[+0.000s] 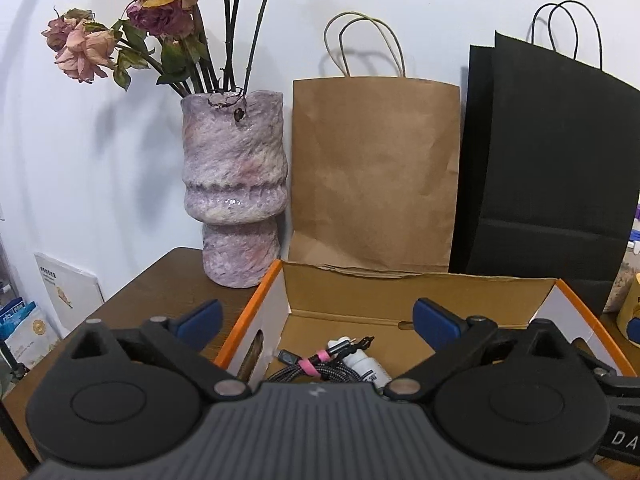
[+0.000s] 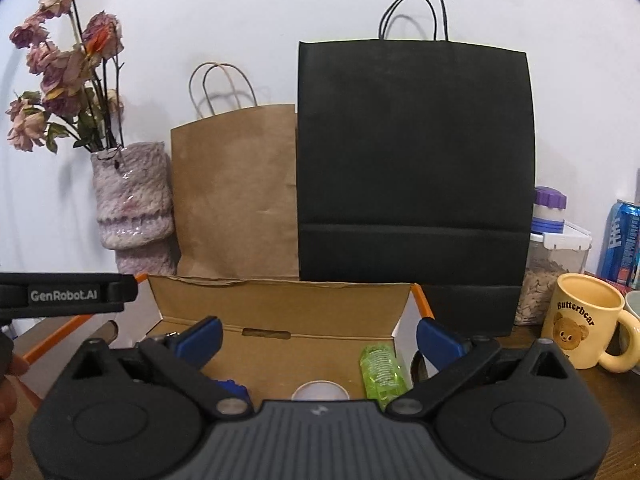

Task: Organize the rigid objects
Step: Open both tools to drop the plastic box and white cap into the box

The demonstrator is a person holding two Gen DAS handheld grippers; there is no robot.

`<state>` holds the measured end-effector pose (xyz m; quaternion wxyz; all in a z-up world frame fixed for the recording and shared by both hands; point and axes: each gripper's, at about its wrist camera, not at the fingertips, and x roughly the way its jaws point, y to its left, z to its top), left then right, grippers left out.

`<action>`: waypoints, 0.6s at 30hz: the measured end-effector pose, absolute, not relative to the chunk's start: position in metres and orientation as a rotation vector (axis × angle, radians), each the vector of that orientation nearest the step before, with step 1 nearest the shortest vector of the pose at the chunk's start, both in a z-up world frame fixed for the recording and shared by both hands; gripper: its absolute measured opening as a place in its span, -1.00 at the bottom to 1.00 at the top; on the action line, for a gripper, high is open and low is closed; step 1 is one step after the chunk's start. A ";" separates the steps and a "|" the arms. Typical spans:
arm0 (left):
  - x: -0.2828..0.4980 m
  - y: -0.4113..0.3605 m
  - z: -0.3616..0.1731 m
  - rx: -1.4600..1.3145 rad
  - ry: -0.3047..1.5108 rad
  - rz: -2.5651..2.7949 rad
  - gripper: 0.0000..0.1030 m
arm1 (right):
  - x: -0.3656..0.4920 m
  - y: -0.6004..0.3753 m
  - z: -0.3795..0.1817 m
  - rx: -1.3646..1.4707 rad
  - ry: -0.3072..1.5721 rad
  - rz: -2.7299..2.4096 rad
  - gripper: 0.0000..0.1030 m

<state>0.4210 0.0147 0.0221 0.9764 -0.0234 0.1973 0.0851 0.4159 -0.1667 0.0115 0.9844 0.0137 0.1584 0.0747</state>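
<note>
An open cardboard box (image 1: 400,292) with an orange rim stands on the brown table, right in front of both grippers. In the left wrist view it holds a braided cable bundle (image 1: 316,370) with a pink tie and a small white bottle (image 1: 370,368). My left gripper (image 1: 318,320) is open above the box's near left corner, with nothing between its blue pads (image 1: 200,320). In the right wrist view the box (image 2: 280,304) shows a green bottle (image 2: 380,372), a white round lid (image 2: 320,392) and a blue object (image 2: 230,388). My right gripper (image 2: 318,336) is open over the box, holding nothing.
Behind the box, against the white wall, stand a purple vase (image 1: 234,184) of dried roses, a brown paper bag (image 1: 376,172) and a black paper bag (image 2: 416,168). At the right are a yellow bear mug (image 2: 584,328), a seed container (image 2: 548,276) and a blue can (image 2: 622,240).
</note>
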 end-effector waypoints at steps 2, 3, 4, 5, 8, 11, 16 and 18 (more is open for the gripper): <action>0.421 0.015 0.022 -0.044 0.401 0.176 1.00 | 0.415 -0.167 0.012 0.030 0.316 0.148 1.00; 0.422 0.014 0.021 -0.044 0.402 0.177 1.00 | 0.414 -0.168 0.012 0.031 0.313 0.147 1.00; 0.422 0.014 0.021 -0.044 0.403 0.178 1.00 | 0.414 -0.168 0.013 0.032 0.311 0.147 1.00; 0.422 0.015 0.022 -0.045 0.403 0.176 1.00 | 0.413 -0.168 0.013 0.033 0.309 0.148 1.00; 0.418 0.015 0.024 -0.049 0.399 0.171 1.00 | 0.409 -0.170 0.017 0.034 0.299 0.146 1.00; 0.409 0.014 0.032 -0.051 0.390 0.149 1.00 | 0.401 -0.173 0.022 0.032 0.286 0.149 1.00; 0.384 0.010 0.043 -0.032 0.345 0.127 1.00 | 0.378 -0.179 0.033 0.025 0.257 0.159 1.00; 0.372 0.008 0.046 -0.018 0.339 0.120 1.00 | 0.367 -0.182 0.037 0.021 0.252 0.166 1.00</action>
